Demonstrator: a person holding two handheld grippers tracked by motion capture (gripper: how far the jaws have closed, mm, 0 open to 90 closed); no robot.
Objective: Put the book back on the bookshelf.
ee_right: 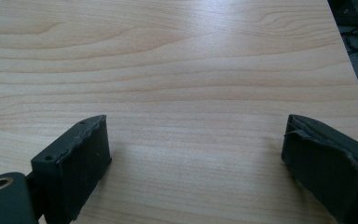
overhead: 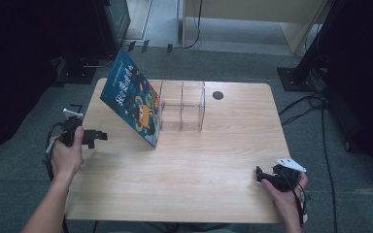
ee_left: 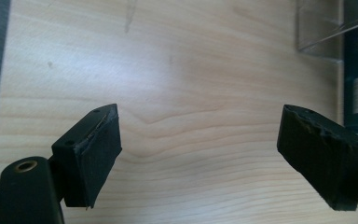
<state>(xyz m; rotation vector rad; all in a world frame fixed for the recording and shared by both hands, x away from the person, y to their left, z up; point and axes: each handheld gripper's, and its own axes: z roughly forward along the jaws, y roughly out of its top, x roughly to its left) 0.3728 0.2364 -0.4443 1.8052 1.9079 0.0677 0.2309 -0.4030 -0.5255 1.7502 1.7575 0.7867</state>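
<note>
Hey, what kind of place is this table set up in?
Probably a lab or recording studio rather than a home. A bare wooden table stands on grey carpet, with black stand bases and loose cables around it, and a person holds a gripper in each hand, left and right.

A pale wooden table [overhead: 184, 160] stands on grey carpet [overhead: 349, 194], with dark stands and cables [overhead: 315, 104] around.
</note>
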